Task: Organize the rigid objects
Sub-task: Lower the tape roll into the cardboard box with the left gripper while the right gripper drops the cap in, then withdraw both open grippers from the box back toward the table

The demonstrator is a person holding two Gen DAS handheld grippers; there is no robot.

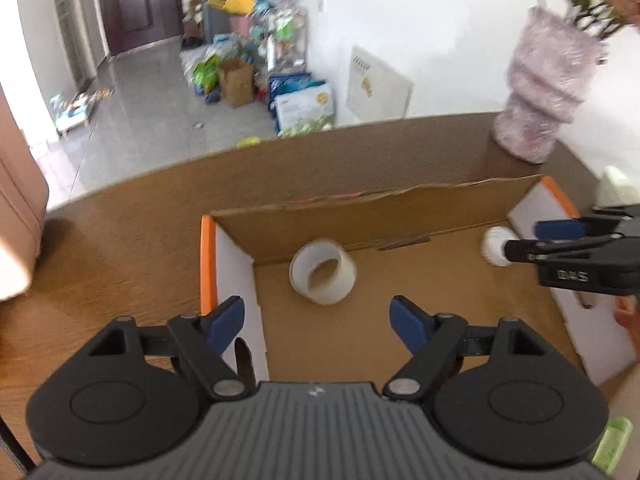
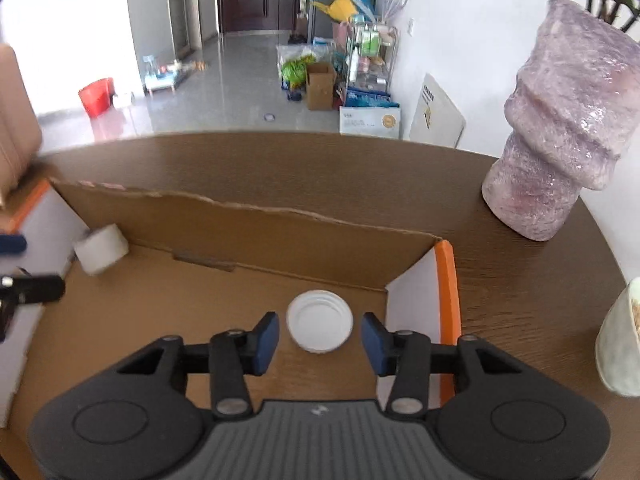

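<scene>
Left hand-held gripper, tilted downward, jaws wide and empty above the tape roll; right hand-held gripper, likewise tilted, jaws parted around the white lid, not touching, inside the cardboard box.

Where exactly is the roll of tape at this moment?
The roll of tape lies inside the cardboard box, on its floor near the back wall. In the left wrist view it is ahead of the open left gripper; in the right wrist view, far left.
</scene>
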